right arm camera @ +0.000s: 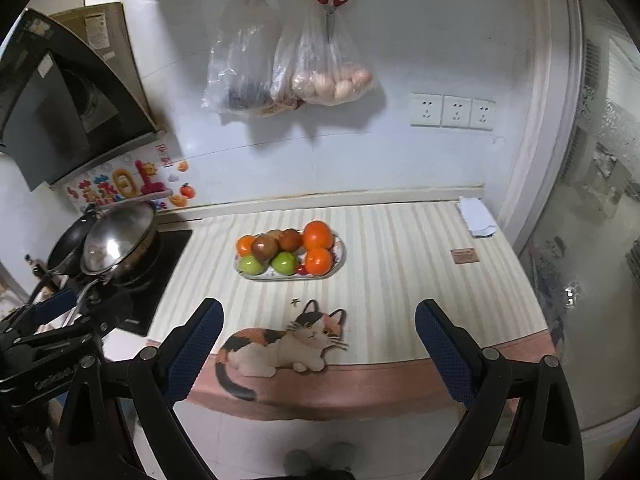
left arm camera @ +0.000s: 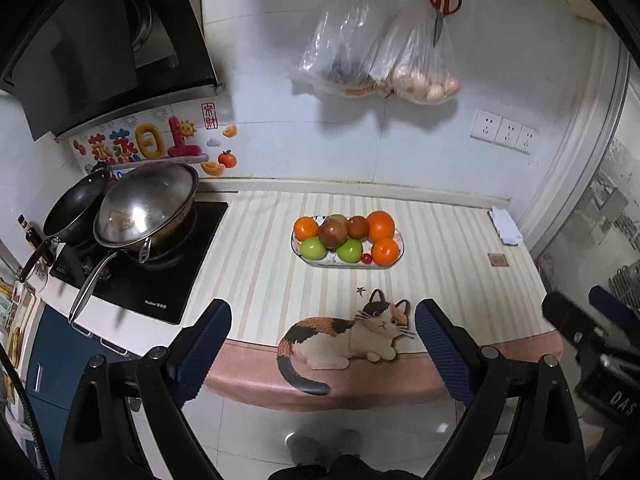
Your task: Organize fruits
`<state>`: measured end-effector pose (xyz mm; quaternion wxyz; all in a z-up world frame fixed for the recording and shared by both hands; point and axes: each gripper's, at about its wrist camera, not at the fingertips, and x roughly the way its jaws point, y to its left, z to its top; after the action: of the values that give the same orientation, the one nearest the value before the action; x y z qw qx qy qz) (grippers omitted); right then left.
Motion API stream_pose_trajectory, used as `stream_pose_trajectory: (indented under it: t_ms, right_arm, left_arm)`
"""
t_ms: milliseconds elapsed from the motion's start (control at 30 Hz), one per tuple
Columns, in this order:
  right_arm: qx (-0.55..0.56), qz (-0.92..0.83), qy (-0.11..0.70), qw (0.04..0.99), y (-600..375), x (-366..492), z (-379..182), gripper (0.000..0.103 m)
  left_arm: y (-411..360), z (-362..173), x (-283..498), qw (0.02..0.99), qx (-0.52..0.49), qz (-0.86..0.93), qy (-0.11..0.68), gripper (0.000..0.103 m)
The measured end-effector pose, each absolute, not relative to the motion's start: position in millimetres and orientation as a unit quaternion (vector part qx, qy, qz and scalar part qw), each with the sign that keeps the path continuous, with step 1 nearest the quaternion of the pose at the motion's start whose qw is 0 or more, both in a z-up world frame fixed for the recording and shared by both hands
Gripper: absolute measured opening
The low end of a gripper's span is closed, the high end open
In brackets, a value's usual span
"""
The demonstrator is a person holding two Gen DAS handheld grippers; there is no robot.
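Note:
An oval white plate (left arm camera: 394, 264) (right arm camera: 338, 258) stands mid-counter on a striped mat. It holds three oranges (left arm camera: 381, 225) (right arm camera: 318, 235), two green apples (left arm camera: 313, 249) (right arm camera: 251, 265), brownish-red fruits (left arm camera: 333, 233) (right arm camera: 265, 249) and a small red cherry tomato (left arm camera: 366, 258) (right arm camera: 302, 269). My left gripper (left arm camera: 323, 344) is open and empty, hovering at the counter's front edge, well short of the plate. My right gripper (right arm camera: 319, 344) is open and empty, also at the front edge. Each gripper shows at the other's view edge.
A stove with a steel wok (left arm camera: 148, 210) (right arm camera: 118, 240) and a black pan (left arm camera: 76, 208) sits left. Plastic bags (left arm camera: 380, 60) (right arm camera: 296, 76) and red scissors (left arm camera: 442, 0) hang on the wall. A folded white cloth (left arm camera: 506, 226) (right arm camera: 476, 216) lies back right. A glass door stands right.

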<state>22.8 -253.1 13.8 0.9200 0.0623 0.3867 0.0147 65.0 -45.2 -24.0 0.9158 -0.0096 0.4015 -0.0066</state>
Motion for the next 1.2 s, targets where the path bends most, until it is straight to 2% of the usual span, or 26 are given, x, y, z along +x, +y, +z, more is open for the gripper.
stream_pose_trajectory:
  t_ms: [300,733,1200]
  right_arm:
    - [0.058,0.034,0.395,0.916,-258,32,10,0.099]
    - [0.054,0.031,0.412,0.909,-256,130,-21,0.099]
    - [0.057,0.022,0.467,0.882,-249,196,-82,0.099]
  left_arm:
    - [-53,-28,74,0.914,-0.011,0.003,0.406,0.094]
    - [-50,-66,154,0.897,0.006,0.021,0.442,0.102]
    - [-39,-96,199,0.878,0.018,0.025,0.477,0.102]
